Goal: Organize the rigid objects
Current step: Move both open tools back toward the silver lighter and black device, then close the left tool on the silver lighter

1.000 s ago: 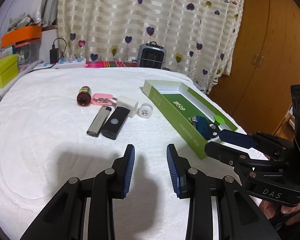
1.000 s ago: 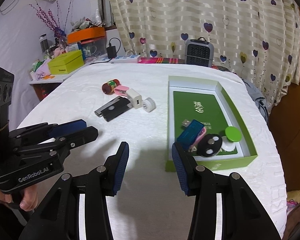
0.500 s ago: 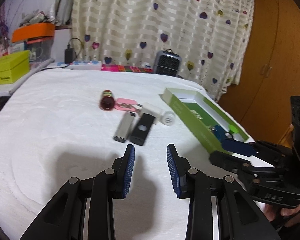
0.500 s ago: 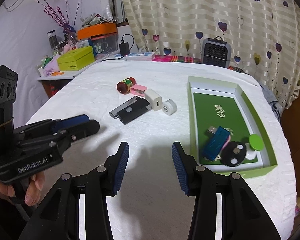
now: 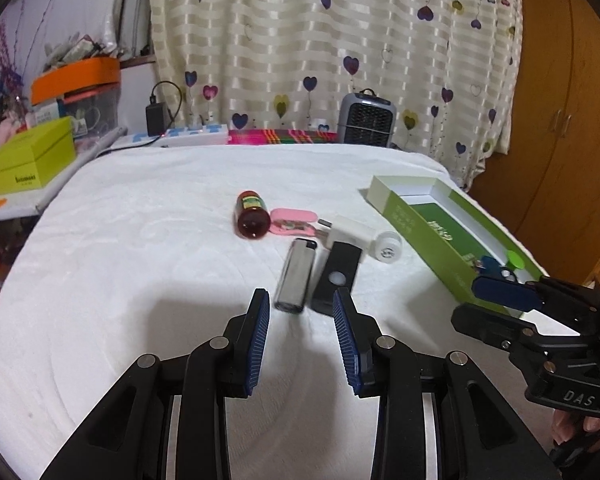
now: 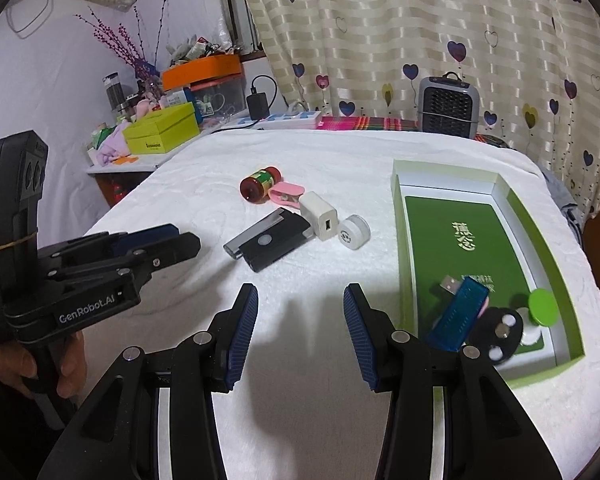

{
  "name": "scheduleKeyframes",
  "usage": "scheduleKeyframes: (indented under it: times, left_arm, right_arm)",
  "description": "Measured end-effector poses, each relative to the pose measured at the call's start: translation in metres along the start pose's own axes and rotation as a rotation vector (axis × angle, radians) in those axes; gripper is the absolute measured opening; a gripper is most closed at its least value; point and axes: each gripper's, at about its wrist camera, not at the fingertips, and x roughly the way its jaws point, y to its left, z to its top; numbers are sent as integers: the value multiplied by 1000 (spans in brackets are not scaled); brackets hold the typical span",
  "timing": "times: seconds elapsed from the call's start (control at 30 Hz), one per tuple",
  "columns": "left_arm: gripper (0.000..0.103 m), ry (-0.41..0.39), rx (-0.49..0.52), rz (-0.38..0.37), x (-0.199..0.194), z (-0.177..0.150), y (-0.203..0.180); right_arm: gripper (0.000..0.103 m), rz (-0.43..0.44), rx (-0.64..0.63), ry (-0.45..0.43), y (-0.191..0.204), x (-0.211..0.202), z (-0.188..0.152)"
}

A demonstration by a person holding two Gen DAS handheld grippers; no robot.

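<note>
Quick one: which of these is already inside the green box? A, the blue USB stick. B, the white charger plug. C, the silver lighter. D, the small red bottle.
A: the blue USB stick lies at the near end of the green box, while the other three sit out on the white cloth.

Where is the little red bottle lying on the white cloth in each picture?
Left wrist view: the red bottle lies near the middle, just left of the pink clip.
Right wrist view: the red bottle lies above and left of centre, again touching the pink clip.
Shared landmark: the grey heater by the curtain.
</note>
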Motion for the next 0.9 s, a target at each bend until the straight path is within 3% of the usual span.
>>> scheduleKeyframes:
  times: [0.27,0.53,0.9]
  left_arm:
    - [32,44,76,40,31,11,-9]
    - [32,107,78,81,60,20,-2]
    - [32,159,86,12,73,19,-11]
  right_arm:
    - [46,30,9,-4,-8,10,4]
    - [46,54,34,-6,-20,14,4]
    - [46,84,39,0,-21,17,2]
